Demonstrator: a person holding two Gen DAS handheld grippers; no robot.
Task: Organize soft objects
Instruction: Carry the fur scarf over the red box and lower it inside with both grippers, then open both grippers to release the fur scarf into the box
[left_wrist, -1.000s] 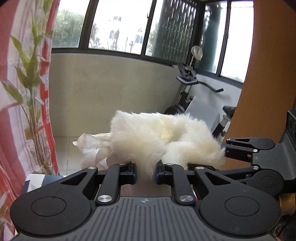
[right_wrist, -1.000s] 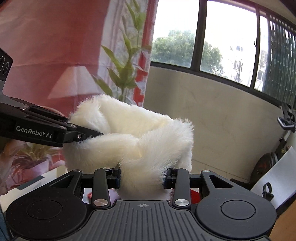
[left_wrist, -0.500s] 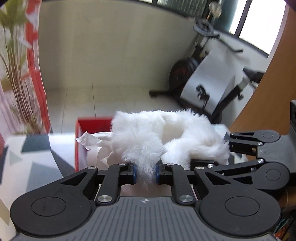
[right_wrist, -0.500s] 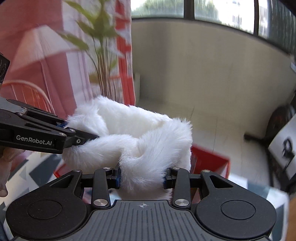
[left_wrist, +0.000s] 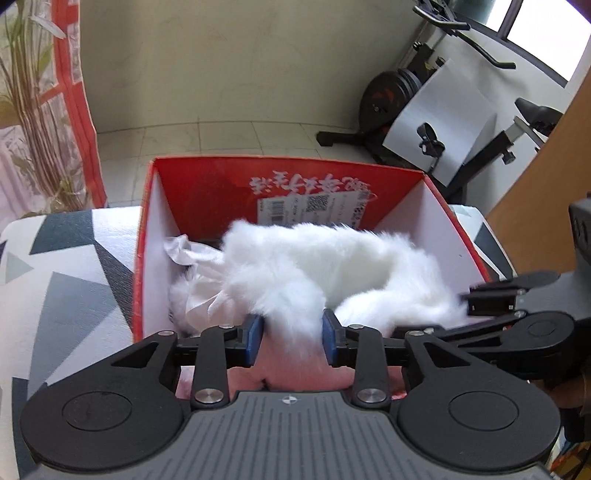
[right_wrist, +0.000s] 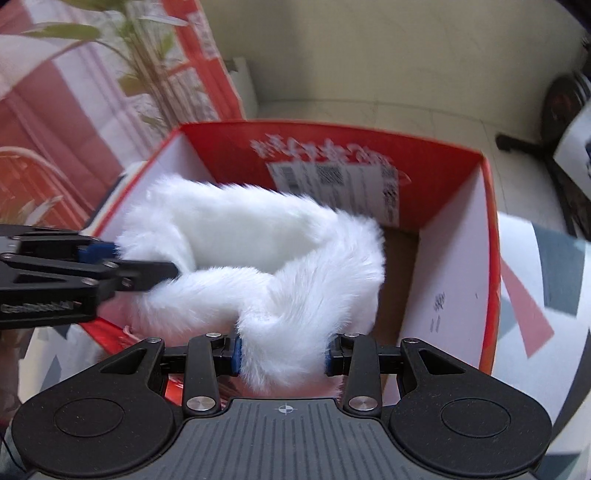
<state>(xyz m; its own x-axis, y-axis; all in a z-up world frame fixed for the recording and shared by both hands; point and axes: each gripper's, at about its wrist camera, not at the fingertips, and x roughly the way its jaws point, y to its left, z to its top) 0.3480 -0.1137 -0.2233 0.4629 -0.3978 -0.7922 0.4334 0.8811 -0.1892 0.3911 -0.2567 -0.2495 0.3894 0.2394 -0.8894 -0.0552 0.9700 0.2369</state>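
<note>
A white fur piece (left_wrist: 332, 266) fills the middle of both views, draped in a loop over the open top of a red box (left_wrist: 146, 236), part of it hanging inside. In the left wrist view, the left gripper (left_wrist: 291, 334) sits at lower centre with its blue-padded jaws clamped on a tuft of the fur; the right gripper (left_wrist: 480, 299) comes in from the right edge, its tips buried in the fur's right end. In the right wrist view, the right gripper (right_wrist: 282, 356) at lower centre has its jaws clamped on a thick fold of the fur (right_wrist: 266, 258), and the left gripper (right_wrist: 147, 273) enters from the left edge, gripping the other end. Crumpled white plastic (left_wrist: 192, 254) lies inside the box at centre left, under the fur. The box's far inner wall carries white lettering and a label (left_wrist: 310, 205). The box stands on a counter (left_wrist: 55, 277) with a grey-and-white triangle pattern. Beyond, upper right, is an exercise bike (left_wrist: 424, 96); a plant (left_wrist: 26, 103) is at upper left.
</note>
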